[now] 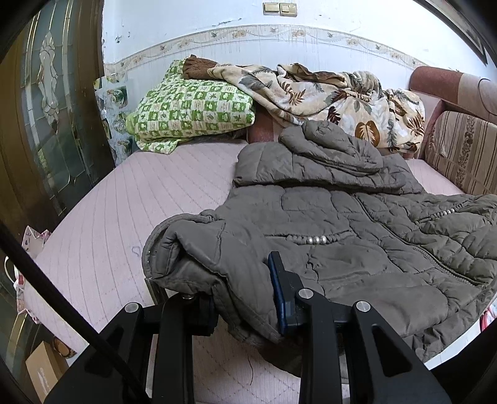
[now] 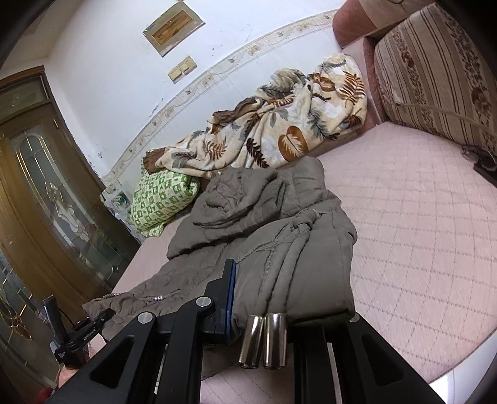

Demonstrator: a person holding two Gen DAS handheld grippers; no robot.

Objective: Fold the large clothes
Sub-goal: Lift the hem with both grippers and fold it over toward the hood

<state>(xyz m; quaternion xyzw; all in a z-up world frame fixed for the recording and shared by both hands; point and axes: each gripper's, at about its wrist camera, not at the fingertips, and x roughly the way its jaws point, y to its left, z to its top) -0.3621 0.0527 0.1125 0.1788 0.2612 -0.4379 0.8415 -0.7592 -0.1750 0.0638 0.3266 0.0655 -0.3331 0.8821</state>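
Pink bed (image 1: 102, 223) carries your grey jacket (image 1: 357, 236), unfolded; left hand-held gripper (image 1: 245, 298) and right hand-held gripper (image 2: 264, 298) each pinch its hem, near the bed's front edge

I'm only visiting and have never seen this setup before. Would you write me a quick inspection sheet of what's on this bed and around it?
Surface: pink quilted mattress, mostly bare on one side.
Job's things: grey-brown quilted jacket with bead trim, spread out, near edge bunched.
Clutter: green checked pillow and leaf-print blanket heaped by the wall.
Grippers: left tool shut on the jacket's near corner; right tool shut on a folded edge of the jacket.
Cables: black cable crossing the left view's lower corner.
Surroundings: wooden door with glass panel, wall switches, striped sofa cushion, cardboard box on the floor.
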